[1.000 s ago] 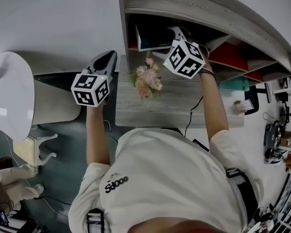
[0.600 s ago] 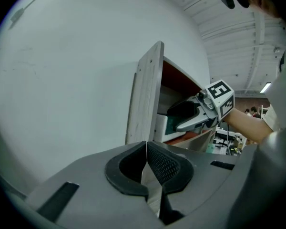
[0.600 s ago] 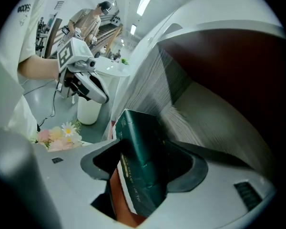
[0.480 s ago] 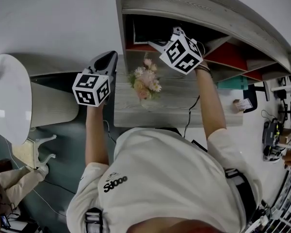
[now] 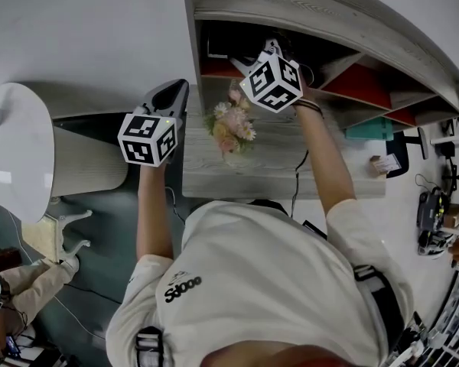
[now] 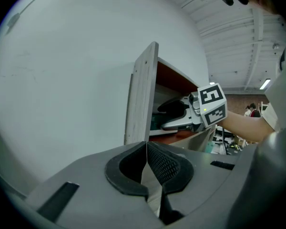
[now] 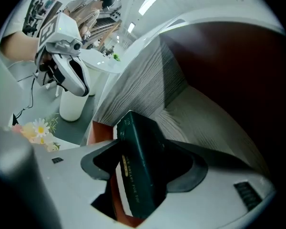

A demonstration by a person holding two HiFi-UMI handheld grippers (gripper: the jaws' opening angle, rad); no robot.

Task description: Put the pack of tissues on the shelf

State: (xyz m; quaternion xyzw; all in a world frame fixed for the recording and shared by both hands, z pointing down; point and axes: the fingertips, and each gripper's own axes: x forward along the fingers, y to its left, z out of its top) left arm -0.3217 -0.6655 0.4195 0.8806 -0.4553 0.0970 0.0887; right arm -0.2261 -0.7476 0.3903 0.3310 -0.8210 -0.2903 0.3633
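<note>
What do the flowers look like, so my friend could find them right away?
Find the big grey wooden shelf with red inside; a pale wooden desktop sits in front of it. Near that desktop's left end stands a small bunch of flowers. They are pink and white blooms, the only flowery thing there, unlike the teal box farther right.

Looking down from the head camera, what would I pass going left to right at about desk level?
white round table → white cylinder → left gripper → bunch of flowers → teal item. The right gripper overlaps the flowers, so it is left out.
</note>
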